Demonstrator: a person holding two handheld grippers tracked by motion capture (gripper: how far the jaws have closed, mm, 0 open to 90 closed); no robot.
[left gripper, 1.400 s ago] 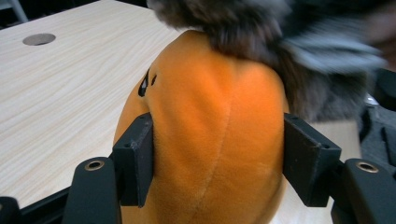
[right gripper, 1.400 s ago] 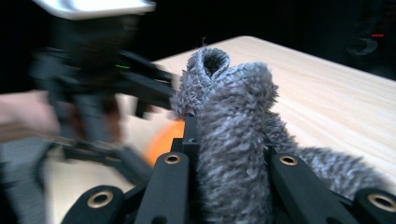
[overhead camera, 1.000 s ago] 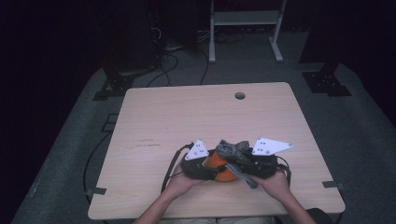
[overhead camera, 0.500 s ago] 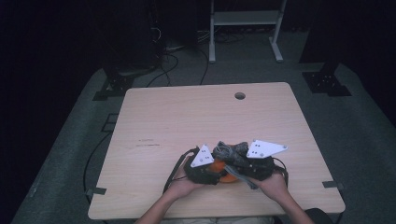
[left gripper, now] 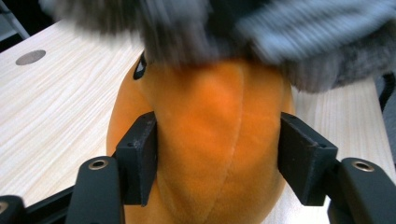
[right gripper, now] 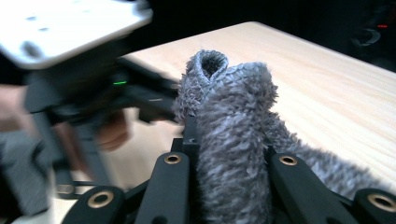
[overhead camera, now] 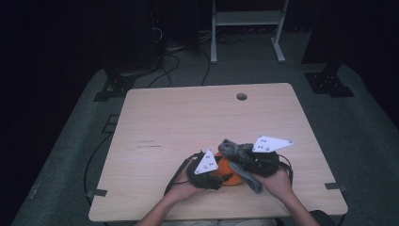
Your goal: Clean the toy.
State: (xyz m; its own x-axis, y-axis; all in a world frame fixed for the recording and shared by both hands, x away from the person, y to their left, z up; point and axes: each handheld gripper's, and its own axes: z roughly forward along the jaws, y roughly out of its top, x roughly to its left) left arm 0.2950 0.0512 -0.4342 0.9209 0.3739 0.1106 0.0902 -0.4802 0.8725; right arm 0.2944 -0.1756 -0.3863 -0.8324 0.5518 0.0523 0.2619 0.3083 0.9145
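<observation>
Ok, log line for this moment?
left tongs: shut on orange plush | right tongs: shut on grey scarf | table

A dim recording lab or studio, by the look of it. A lone pale wooden tabletop (overhead camera: 188,122) with a cable hole (overhead camera: 242,96) stands on grey carpet (overhead camera: 362,141). Black stand bases (overhead camera: 329,82), loose cables (overhead camera: 174,59) and a white metal frame (overhead camera: 247,28) sit behind in darkness.

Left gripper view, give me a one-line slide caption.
Left gripper clamps an orange plush toy beneath fuzzy grey knit fabric.
</observation>
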